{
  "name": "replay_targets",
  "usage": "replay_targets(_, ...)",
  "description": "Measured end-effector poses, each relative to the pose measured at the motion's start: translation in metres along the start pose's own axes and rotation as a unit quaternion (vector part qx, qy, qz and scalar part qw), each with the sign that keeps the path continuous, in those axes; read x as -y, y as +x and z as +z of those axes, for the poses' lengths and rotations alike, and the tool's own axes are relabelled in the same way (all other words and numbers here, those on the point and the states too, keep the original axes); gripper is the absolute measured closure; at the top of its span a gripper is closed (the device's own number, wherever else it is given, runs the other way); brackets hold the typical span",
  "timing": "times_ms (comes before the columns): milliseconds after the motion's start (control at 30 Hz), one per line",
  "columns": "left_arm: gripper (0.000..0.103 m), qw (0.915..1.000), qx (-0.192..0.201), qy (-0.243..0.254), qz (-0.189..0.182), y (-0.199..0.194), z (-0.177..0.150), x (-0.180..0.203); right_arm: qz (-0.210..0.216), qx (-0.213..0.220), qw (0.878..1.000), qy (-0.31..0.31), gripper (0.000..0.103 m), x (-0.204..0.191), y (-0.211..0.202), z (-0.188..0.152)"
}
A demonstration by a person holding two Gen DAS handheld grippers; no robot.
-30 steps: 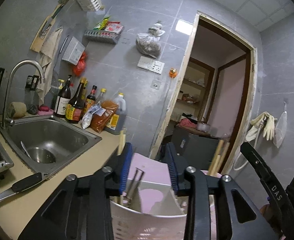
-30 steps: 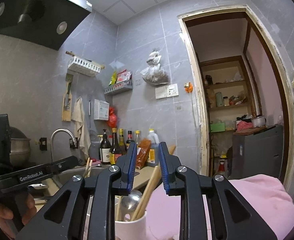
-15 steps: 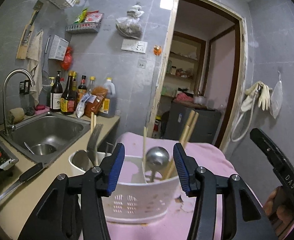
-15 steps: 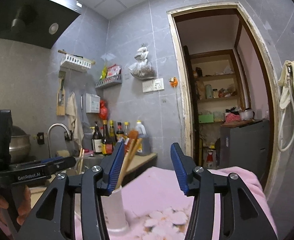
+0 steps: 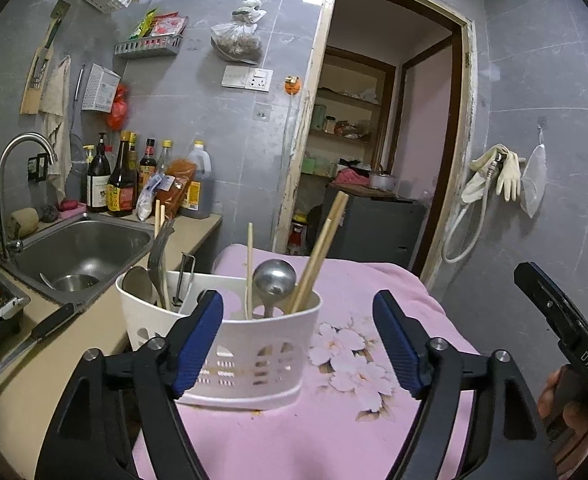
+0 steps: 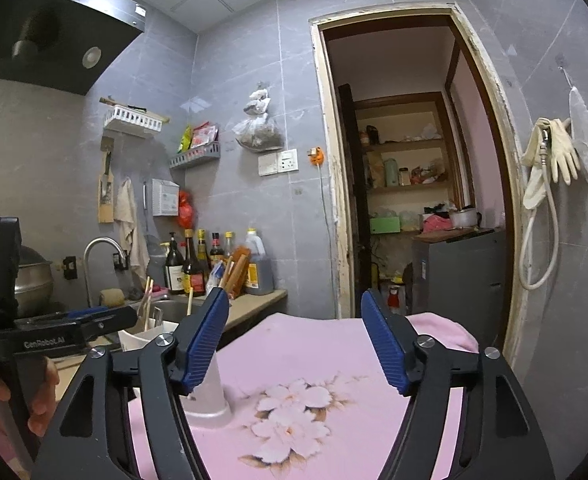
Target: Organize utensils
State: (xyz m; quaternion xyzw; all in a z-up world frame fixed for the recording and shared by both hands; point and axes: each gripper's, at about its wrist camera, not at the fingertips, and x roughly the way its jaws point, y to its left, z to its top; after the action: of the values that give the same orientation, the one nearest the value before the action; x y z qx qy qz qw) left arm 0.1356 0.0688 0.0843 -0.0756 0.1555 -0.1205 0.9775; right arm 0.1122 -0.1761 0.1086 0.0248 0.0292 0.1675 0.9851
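A white perforated utensil caddy (image 5: 250, 364) stands on the pink flowered cloth (image 5: 346, 432). It holds a steel ladle (image 5: 274, 280), wooden chopsticks (image 5: 318, 252), a spoon (image 5: 138, 284) and a spatula (image 5: 158, 256). My left gripper (image 5: 298, 344) is open and empty, just in front of the caddy. My right gripper (image 6: 294, 344) is open and empty above the cloth (image 6: 306, 360). The caddy (image 6: 210, 396) shows partly behind its left finger. The right gripper's body (image 5: 562, 328) shows at the right edge of the left wrist view.
A steel sink (image 5: 74, 252) with a tap (image 5: 14, 184) is on the left. A knife (image 5: 26, 340) lies on the beige counter. Sauce bottles (image 5: 122, 184) stand by the wall. An open doorway (image 5: 378, 152) is behind. Gloves (image 5: 498, 176) hang at right.
Both grippers have opened wide and pulled back from the caddy. The caddy now stands free on the pink cloth, farther from both cameras.
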Motion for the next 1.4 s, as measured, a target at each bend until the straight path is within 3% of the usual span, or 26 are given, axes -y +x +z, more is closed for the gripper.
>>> replay_targets(233,0.008,0.9999,-0.007,-0.005,-0.009,-0.011,-0.006,0.003,-0.009,-0.017,1.0,0.001,0.018,0.003,-0.016,-0.002)
replay_targets(367,0.005,0.9999,-0.008,-0.003,-0.007,-0.019,-0.011,0.004,-0.009,-0.025,1.0,0.008,0.005,0.005,-0.027,-0.004)
replay_targets(467,0.004,1.0,-0.007,0.002,-0.003,-0.025,-0.017,0.008,-0.011,-0.029,0.999,0.018,0.002,0.005,-0.036,-0.007)
replay_targets(867,0.002,0.9983,0.011,0.054,0.017,-0.055,-0.043,0.031,-0.036,-0.057,0.997,0.035,0.0,0.006,-0.066,-0.022)
replay_targets(1400,0.002,0.9979,0.002,0.051,0.04,-0.068,-0.078,0.034,-0.074,-0.064,0.995,0.025,0.0,-0.004,-0.097,-0.05)
